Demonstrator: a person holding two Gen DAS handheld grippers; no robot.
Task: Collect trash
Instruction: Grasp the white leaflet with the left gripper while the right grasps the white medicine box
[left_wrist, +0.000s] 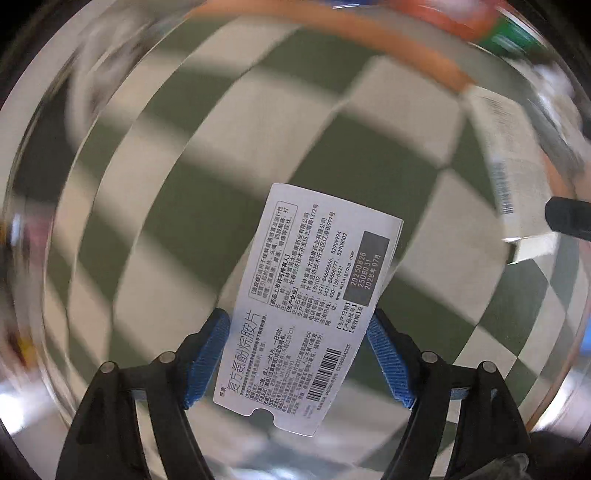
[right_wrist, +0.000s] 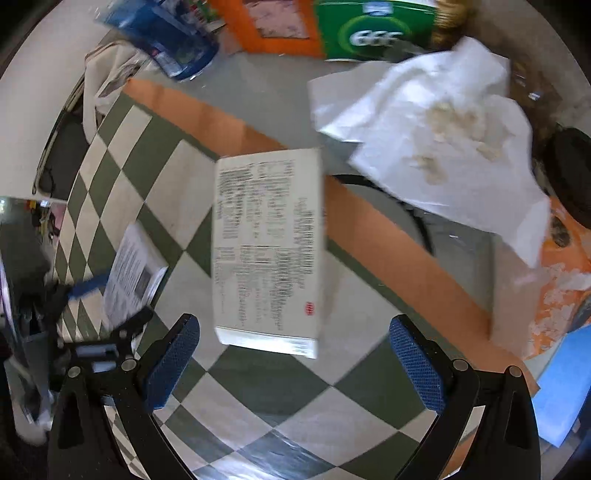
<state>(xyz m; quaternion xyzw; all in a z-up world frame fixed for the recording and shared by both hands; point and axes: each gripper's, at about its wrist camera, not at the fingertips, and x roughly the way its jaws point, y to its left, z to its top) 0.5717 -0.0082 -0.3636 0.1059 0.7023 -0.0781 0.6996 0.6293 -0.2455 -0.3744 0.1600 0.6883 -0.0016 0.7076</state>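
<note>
Box dated 20250826, clamped

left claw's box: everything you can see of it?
The flat white cardboard medicine box, printed with black Chinese text, a barcode and a grey date panel, is pinched between the blue pads of the left claw. It tilts right, above the green-and-white checkered tablecloth. An end flap shows a notch.

- Flat white carton: title 复方氨酚烷胺片; dark panel reads 20250826, 250831, 2028年07月; www.wutaigroup.com; barcode.
- Green box: "666".
- White box: print too blurred to read.
</note>
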